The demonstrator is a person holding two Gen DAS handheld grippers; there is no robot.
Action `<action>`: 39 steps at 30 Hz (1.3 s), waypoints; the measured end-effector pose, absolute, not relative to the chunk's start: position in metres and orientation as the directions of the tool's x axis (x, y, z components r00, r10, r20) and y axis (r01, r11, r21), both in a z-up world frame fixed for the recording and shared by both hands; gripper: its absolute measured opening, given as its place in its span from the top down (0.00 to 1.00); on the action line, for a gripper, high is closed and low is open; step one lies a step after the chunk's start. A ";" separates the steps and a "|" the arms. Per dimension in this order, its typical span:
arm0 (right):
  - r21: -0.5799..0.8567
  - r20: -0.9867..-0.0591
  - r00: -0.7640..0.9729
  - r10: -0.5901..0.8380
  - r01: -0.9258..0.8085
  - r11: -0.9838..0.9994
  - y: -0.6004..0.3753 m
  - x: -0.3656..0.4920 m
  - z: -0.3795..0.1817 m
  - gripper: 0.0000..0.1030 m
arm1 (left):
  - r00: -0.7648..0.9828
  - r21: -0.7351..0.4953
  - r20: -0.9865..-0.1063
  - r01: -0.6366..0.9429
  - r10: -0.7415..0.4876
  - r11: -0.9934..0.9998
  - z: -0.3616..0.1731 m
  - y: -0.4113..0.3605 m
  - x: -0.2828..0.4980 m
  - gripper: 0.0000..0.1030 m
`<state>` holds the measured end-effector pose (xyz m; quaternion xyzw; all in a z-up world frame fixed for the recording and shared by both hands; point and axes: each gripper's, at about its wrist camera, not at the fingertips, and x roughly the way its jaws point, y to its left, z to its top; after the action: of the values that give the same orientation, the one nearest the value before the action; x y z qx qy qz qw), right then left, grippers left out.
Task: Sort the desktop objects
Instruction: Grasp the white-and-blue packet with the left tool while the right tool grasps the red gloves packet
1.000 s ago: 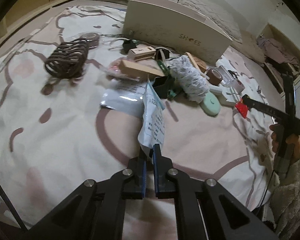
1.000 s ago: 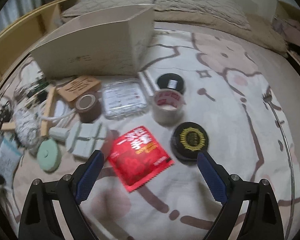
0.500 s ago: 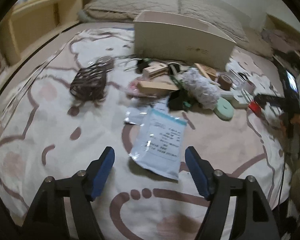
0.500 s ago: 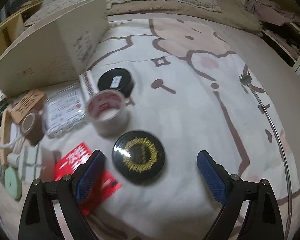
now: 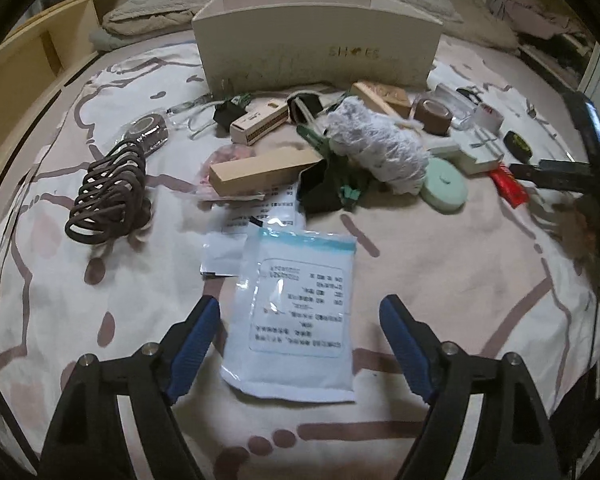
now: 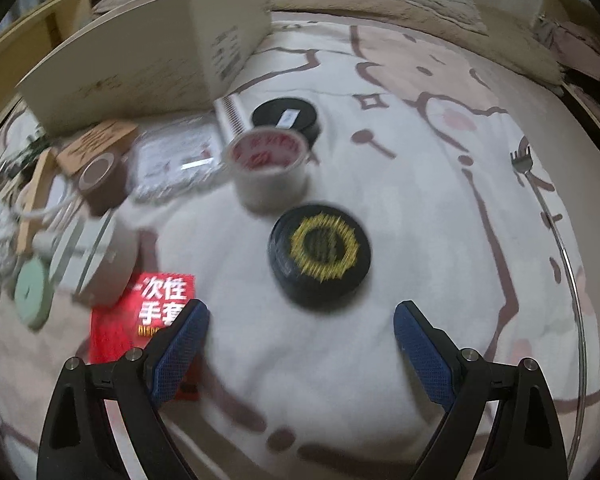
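Note:
A white pouch with a blue strip (image 5: 296, 312) lies flat on the patterned bedsheet, between the spread fingers of my left gripper (image 5: 300, 320). Those jaws are opening and the pads do not touch the pouch. My right gripper (image 6: 300, 320) hangs open just short of a black round tin with a gold emblem (image 6: 320, 256), nothing between its fingers. A red packet (image 6: 156, 312) lies under its left finger. The same gripper shows at the right edge of the left wrist view, as the right gripper (image 5: 540, 170).
A beige shoe box (image 5: 316, 48) stands at the back. In front of it lie a brown coiled rack (image 5: 108, 196), cardboard boxes (image 5: 260, 170), a fluffy grey bundle (image 5: 376, 148), a green disc (image 5: 444, 190), tape rolls (image 6: 268, 168), a black tin (image 6: 286, 118) and a fork (image 6: 522, 160).
My left gripper was shut on the white pouch and held it upright; it has opened and the pouch now lies flat on the sheet. My right gripper shifted from the red packet towards the gold-emblem tin.

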<state>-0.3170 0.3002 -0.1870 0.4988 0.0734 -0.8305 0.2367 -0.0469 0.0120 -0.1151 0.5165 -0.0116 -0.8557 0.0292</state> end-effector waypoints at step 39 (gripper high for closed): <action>0.193 -0.862 -0.407 -0.303 0.289 -0.938 0.235 -0.257 -0.176 0.15 | -0.467 -0.050 -0.883 0.179 -0.040 -0.983 -0.123 -0.008 -0.046 0.44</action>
<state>-0.2575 0.2352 -0.1761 0.5152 -0.0067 -0.8386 0.1766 -0.0461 -0.0079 -0.1231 0.5123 0.0677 -0.8537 0.0643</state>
